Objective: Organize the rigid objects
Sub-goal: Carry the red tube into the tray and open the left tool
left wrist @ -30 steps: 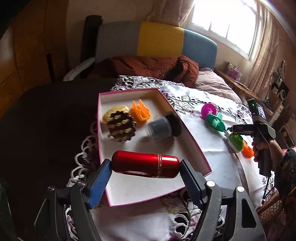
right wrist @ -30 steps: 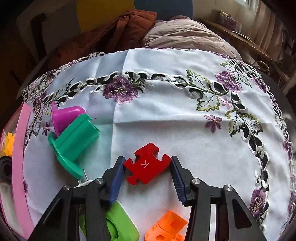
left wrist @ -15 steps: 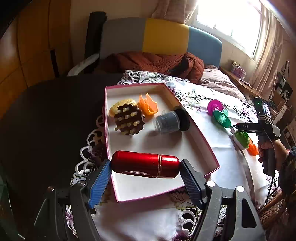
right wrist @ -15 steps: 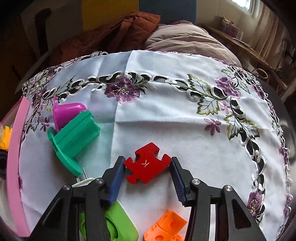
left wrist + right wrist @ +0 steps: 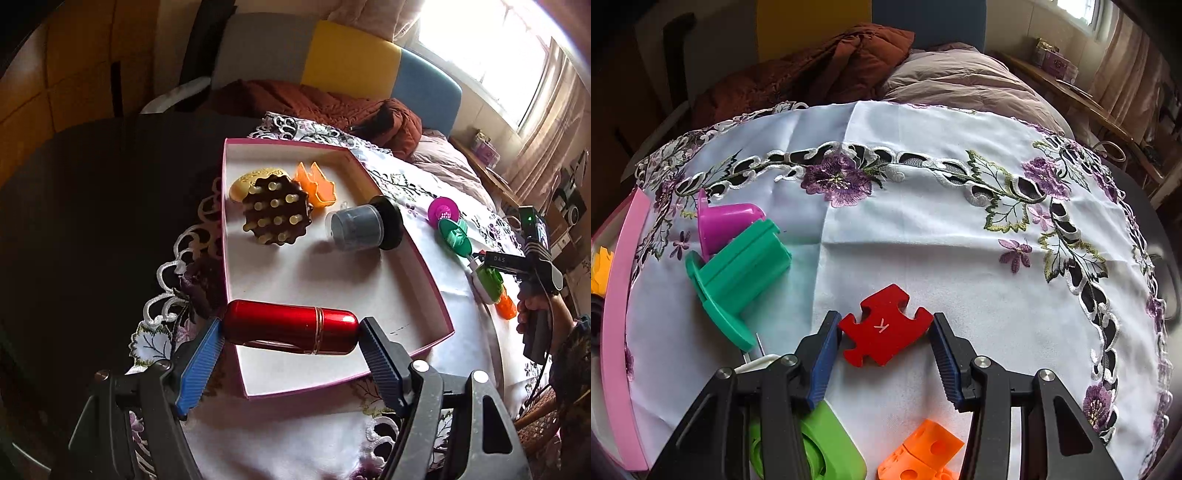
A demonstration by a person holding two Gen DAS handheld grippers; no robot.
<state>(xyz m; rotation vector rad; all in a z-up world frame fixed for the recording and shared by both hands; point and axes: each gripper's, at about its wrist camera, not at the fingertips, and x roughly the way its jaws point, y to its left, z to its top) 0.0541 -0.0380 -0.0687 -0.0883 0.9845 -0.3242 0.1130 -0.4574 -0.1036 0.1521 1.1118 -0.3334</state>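
My left gripper (image 5: pixel 290 332) is shut on a red metal cylinder (image 5: pixel 290 326), held crosswise above the near end of the pink-rimmed white box (image 5: pixel 428 258). In the box lie a brown studded disc (image 5: pixel 277 216), a yellow piece (image 5: pixel 255 177), an orange piece (image 5: pixel 317 182) and a grey jar with a black lid (image 5: pixel 364 227). My right gripper (image 5: pixel 884 332) is shut on a red puzzle piece (image 5: pixel 884 328) just above the white cloth. It also shows in the left wrist view (image 5: pixel 495 258) at the right.
On the cloth near my right gripper lie a teal flanged piece (image 5: pixel 738 273), a magenta cup (image 5: pixel 727 221), a lime green piece (image 5: pixel 827 443) and an orange block (image 5: pixel 923 454). The box's pink edge (image 5: pixel 618 317) is at the left. A bed with quilts lies beyond the table.
The left gripper with the red cylinder has drifted back and left, so the box sits further right in view. The right gripper holds the puzzle piece almost still.
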